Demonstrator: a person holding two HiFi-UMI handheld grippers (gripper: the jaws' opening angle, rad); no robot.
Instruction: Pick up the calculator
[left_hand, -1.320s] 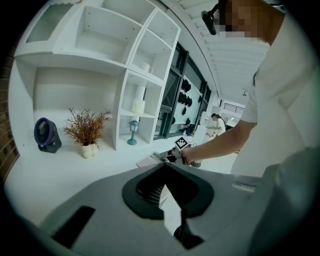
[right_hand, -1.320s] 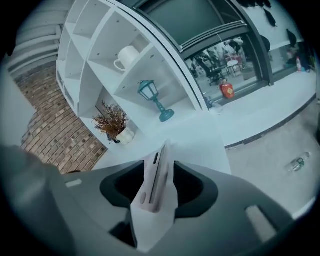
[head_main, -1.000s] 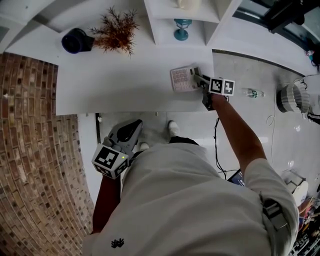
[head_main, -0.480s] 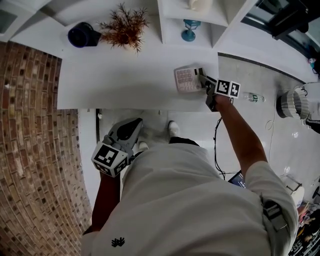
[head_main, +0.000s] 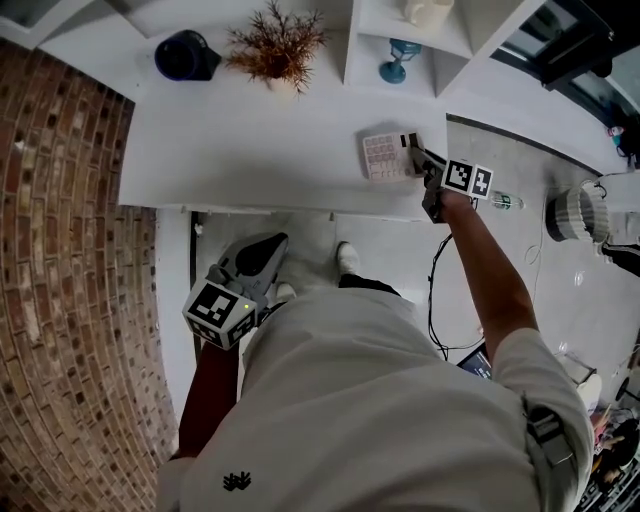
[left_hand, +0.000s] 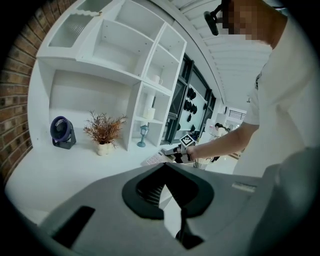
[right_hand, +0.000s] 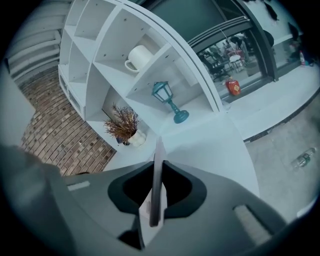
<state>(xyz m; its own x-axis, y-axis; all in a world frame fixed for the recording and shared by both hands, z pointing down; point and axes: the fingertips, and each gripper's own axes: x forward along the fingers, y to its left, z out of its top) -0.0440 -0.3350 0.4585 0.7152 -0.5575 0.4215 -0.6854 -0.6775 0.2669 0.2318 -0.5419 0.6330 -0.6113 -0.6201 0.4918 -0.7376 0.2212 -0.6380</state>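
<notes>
Head view: the right gripper (head_main: 418, 156), whose jaws have just been closing, is clamped on the right edge of the calculator (head_main: 384, 157) at the right, near end of the white table (head_main: 230, 150). The left gripper (head_main: 264, 256) hangs low by the person's hip. Left gripper view: its jaws sit together with nothing between them, and a fan (left_hand: 61, 132) and a dried plant (left_hand: 103, 133) stand at the table's far side. Right gripper view: the calculator stands edge-on, pinched between the jaws.
</notes>
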